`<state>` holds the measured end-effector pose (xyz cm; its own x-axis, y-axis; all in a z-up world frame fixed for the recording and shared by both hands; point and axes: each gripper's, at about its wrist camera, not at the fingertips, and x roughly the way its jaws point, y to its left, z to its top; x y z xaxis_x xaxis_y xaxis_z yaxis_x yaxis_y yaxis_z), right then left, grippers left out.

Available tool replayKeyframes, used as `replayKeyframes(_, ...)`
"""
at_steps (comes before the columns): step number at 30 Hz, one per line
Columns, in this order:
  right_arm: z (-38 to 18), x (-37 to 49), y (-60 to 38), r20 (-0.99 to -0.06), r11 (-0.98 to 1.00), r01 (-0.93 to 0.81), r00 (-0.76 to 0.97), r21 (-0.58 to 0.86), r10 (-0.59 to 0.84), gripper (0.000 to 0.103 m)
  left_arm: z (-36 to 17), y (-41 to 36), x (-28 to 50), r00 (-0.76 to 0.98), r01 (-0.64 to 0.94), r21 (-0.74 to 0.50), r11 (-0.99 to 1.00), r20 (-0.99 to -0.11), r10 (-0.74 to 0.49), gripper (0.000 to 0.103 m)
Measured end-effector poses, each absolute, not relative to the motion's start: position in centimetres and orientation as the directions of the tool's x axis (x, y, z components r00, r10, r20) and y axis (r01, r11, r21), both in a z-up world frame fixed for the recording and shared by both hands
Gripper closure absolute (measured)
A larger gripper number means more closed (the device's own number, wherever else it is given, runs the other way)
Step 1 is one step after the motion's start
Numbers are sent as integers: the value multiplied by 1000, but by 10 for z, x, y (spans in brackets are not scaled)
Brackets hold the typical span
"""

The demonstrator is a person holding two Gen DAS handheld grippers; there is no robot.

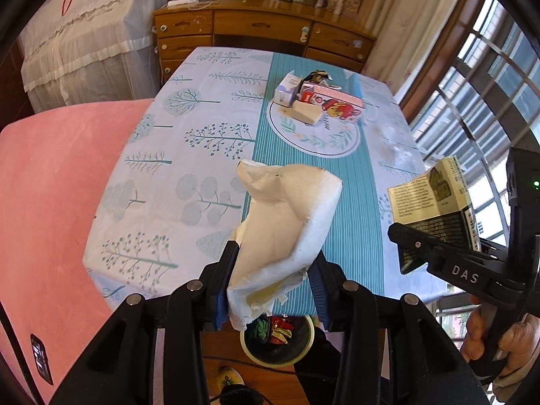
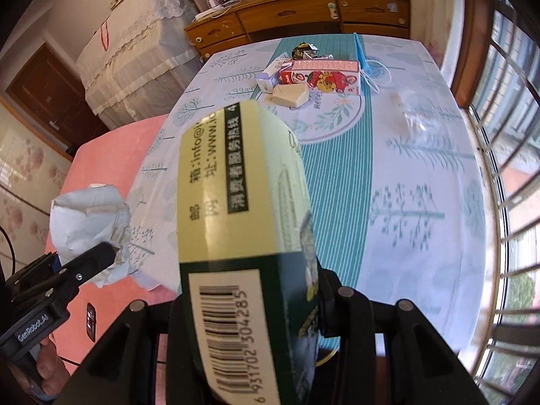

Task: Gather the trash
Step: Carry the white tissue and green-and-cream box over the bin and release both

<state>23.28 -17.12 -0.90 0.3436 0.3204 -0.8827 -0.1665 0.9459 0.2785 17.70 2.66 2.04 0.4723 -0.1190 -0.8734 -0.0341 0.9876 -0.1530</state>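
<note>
In the lower centre of the left wrist view, the left gripper (image 1: 270, 270) was clenched on a crumpled white paper wrapper (image 1: 287, 219), held above a round dark trash bin (image 1: 276, 341) at the bottom of the frame. The right gripper (image 2: 249, 290) grasped a green and cream cardboard carton (image 2: 243, 222) filling the centre of its view. Toward the upper centre, more small cartons and wrappers (image 1: 317, 99) lay on a tree-patterned tablecloth (image 1: 189, 141).
</note>
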Motion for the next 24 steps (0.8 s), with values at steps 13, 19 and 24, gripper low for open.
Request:
replayKeyframes(13,-5,102,-139,-899,972,-45,371,233,232,65,31,48,61,497,157,-140,978,-844,-200,65)
replayKeyframes(19,-22,65,-149,-926,977,25,326,210,191,65,7,45,38,430,195,-159,968,-873,-230,65)
replayKeyframes(24,-40,51,-164,-949,983,57,277,176,154,65,-12,33,34,392,204,-177,963,-886,-246,65)
